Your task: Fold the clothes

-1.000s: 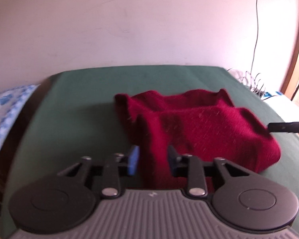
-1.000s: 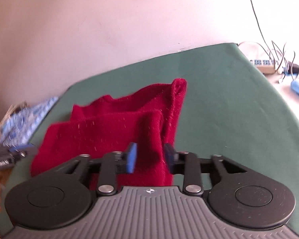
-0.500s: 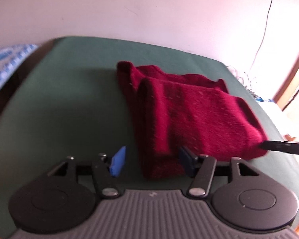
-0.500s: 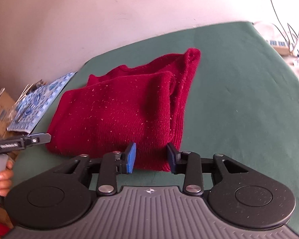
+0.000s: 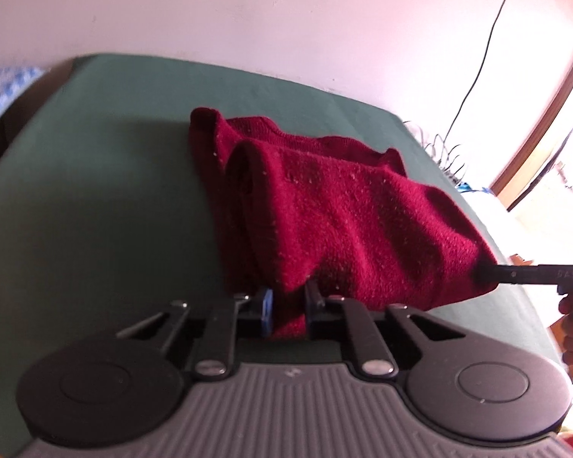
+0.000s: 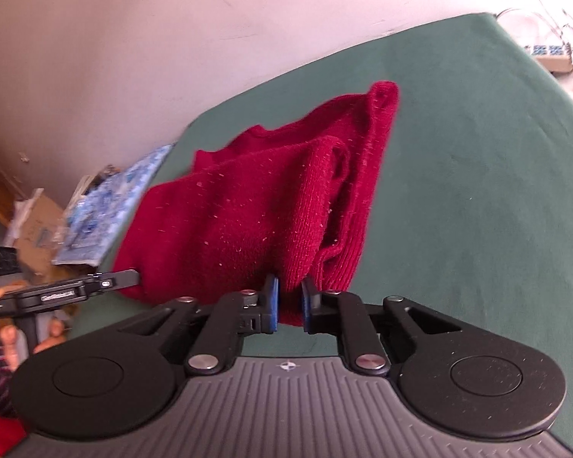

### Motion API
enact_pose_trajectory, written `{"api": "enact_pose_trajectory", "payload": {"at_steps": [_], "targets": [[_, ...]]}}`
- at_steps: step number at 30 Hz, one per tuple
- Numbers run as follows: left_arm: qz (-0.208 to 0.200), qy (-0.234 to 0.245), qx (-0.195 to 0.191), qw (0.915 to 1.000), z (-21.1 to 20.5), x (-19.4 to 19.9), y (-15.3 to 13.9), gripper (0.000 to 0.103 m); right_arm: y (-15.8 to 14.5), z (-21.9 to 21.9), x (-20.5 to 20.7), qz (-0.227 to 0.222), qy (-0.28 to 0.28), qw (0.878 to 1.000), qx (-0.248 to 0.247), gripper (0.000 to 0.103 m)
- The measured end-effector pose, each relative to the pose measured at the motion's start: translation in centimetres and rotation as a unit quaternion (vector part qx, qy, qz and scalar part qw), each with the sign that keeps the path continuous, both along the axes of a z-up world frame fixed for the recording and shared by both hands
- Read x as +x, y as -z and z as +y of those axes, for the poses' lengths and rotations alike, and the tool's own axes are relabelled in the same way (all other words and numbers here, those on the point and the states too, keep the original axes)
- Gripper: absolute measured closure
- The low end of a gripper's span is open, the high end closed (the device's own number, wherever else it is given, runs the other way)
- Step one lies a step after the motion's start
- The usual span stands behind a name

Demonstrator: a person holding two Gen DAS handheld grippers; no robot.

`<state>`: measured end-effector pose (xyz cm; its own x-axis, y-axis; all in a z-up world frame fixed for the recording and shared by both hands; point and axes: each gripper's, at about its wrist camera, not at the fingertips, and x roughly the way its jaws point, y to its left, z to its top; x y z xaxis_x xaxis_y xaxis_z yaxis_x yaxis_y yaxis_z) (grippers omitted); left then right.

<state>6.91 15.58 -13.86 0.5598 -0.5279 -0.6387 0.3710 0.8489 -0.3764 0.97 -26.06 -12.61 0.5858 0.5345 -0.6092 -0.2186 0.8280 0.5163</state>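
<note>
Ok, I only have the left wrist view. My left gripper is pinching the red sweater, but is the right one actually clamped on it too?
Observer: Yes. The right wrist view shows the right gripper with its blue pads closed on a near corner of the red sweater.
Operator: Anything past the table on that side?
Observer: A white power strip with loose cables lies beyond the green table, at its far right corner.
Operator: And on the other side?
Observer: A cardboard box sits off the table, next to the blue patterned cloth.
</note>
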Motion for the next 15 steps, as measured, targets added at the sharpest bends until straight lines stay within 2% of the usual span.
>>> {"api": "enact_pose_trajectory", "payload": {"at_steps": [5, 8, 9, 10, 11, 14, 15], "targets": [[0.022, 0.004, 0.017, 0.9996, -0.1, -0.1, 2.0, 0.091, 1.8, 0.4, -0.1, 0.038, -0.011, 0.999, -0.029, 0.090], [0.020, 0.011, 0.025, 0.9994, 0.0, -0.2, 1.3, 0.088, 1.7, 0.2, -0.1, 0.041, -0.006, 0.999, -0.034, 0.088], [0.015, 0.013, 0.030, 0.9994, 0.2, -0.3, 0.9, 0.087, 1.3, 0.1, -0.2, 0.040, -0.006, 0.998, -0.040, 0.081], [0.006, 0.014, 0.038, 0.9991, 0.4, -0.5, 0.4, 0.087, 0.5, -0.1, -0.4, 0.027, 0.000, 0.999, -0.046, 0.071], [-0.005, 0.012, 0.048, 0.9988, 0.6, -0.8, -0.2, 0.087, -0.3, -0.3, -0.6, 0.009, 0.010, 0.998, -0.053, 0.069], [-0.043, -0.009, 0.069, 0.9967, 0.9, -1.4, -2.1, 0.090, -2.3, -0.7, -0.6, -0.036, 0.036, 0.996, -0.070, 0.071], [-0.061, -0.018, 0.074, 0.9953, 0.7, -1.2, -2.8, 0.091, -2.0, -0.3, -0.1, -0.038, 0.040, 0.996, -0.071, 0.079]]}}
